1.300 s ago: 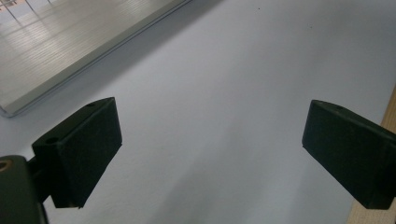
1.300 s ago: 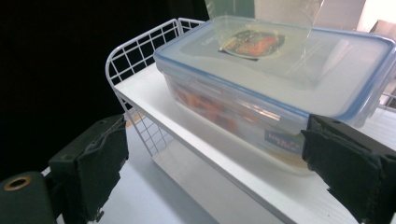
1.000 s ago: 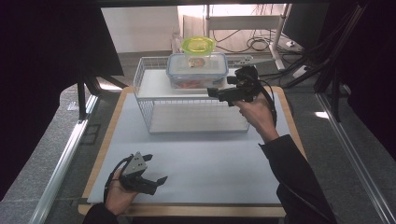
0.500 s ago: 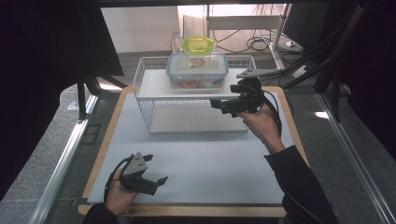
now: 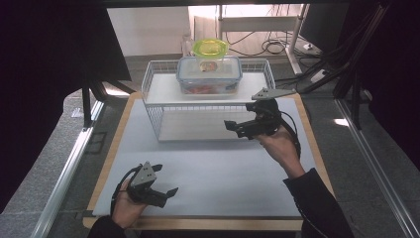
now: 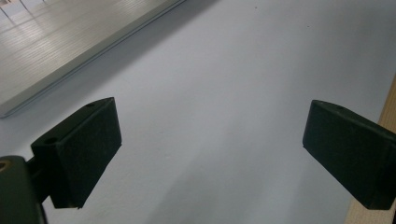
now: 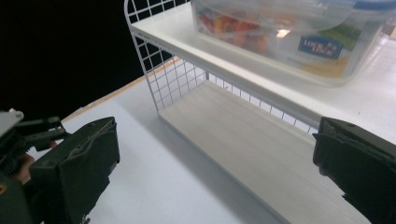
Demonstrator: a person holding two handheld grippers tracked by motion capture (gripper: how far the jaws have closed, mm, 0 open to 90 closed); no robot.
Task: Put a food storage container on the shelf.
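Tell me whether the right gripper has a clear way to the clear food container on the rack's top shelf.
Probably yes. The right gripper is open, in front of the wire rack, and the clear food container sits exposed on the top shelf. Nothing lies between them; only the green-lidded cup stands behind it.

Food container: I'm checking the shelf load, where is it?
High view: the food container sits on the wire rack's top shelf, centre-right, beneath a yellow-green bowl.
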